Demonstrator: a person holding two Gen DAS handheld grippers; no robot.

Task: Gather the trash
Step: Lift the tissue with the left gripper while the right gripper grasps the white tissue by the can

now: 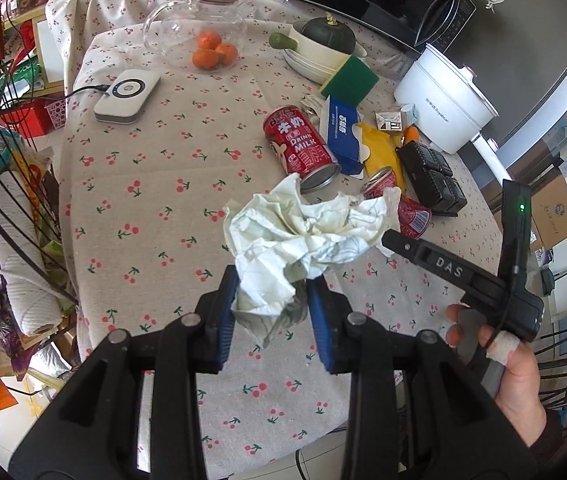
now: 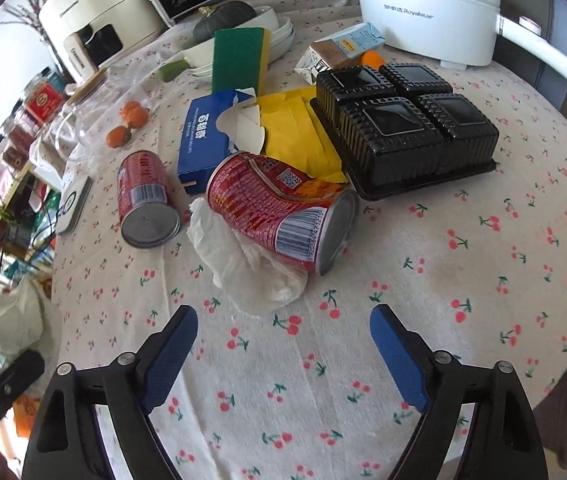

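Left wrist view shows your left gripper (image 1: 271, 300) clenched on a crumpled tissue (image 1: 303, 236), which hangs lifted above the table (image 1: 143, 200) near its front edge. Your right gripper (image 2: 283, 344) stands wide apart with nothing between its pads, hovering low over the cloth toward the table's front edge. Just ahead of it lies a second tissue (image 2: 243, 268), partly pinned under a can (image 2: 283, 216) on its side; another can (image 2: 145, 200) lies to the left of that, apart from it. Behind them sit a blue tissue box (image 2: 203, 136), a yellow packet (image 2: 299, 128), a black tray (image 2: 403, 124) and a small carton (image 2: 343, 46) toward the back. By my reading you are mid-collection: one tissue is in hand and wants a bin or bag, though I can't see one for certain in either view. Next, carry that tissue off and release it, while the right gripper closes on the near can around its middle; lift it clear first, since the tissue beneath may drag along with it.
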